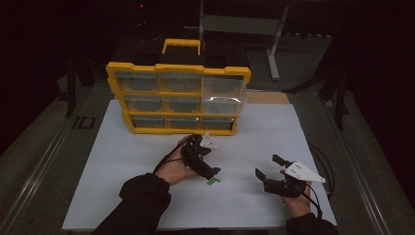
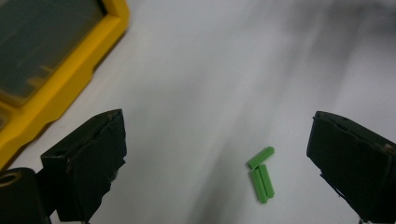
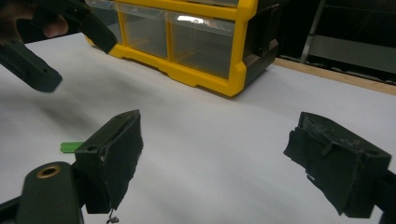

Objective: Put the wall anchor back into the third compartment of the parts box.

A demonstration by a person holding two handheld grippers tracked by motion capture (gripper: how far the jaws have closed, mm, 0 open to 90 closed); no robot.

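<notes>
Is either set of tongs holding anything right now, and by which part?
Nothing is held. The left tongs stand open over the green pegs on the white sheet; the right tongs are open and empty.

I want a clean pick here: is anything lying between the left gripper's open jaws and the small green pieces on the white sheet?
Nothing visible does. The left gripper hangs open over the green pieces, with bare white sheet between the jaws; the yellow organizer sits off to one side.
</notes>
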